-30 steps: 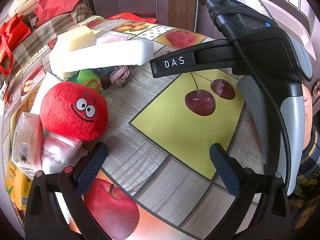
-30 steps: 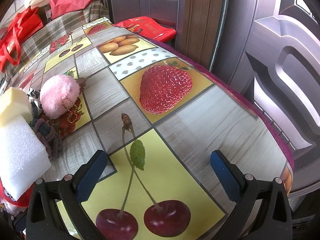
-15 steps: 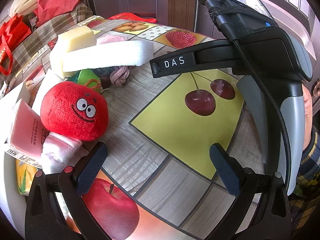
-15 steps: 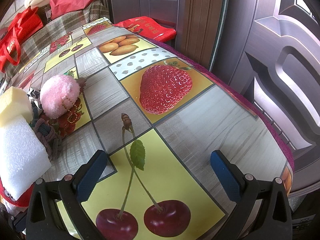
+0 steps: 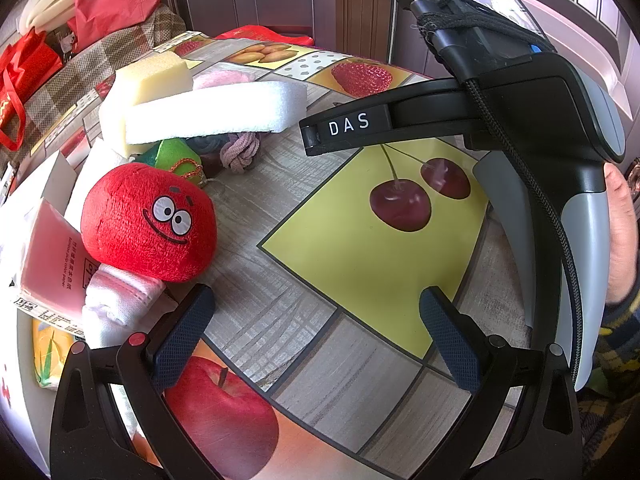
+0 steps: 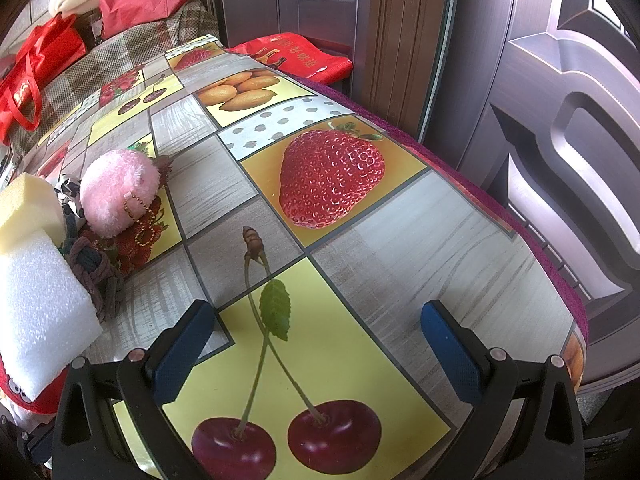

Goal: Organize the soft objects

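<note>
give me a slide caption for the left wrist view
Open left gripper beside red smiley plush, foam and sponges piled behind.

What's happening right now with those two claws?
Left gripper open, empty. Right gripper open, empty, over bare table. Red plush untouched in pile; white foam lies across the stack behind.

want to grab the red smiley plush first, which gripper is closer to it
Left. The left gripper sits open with its left finger just below the red plush. The right gripper is open over the cherry print, farther off.
</note>
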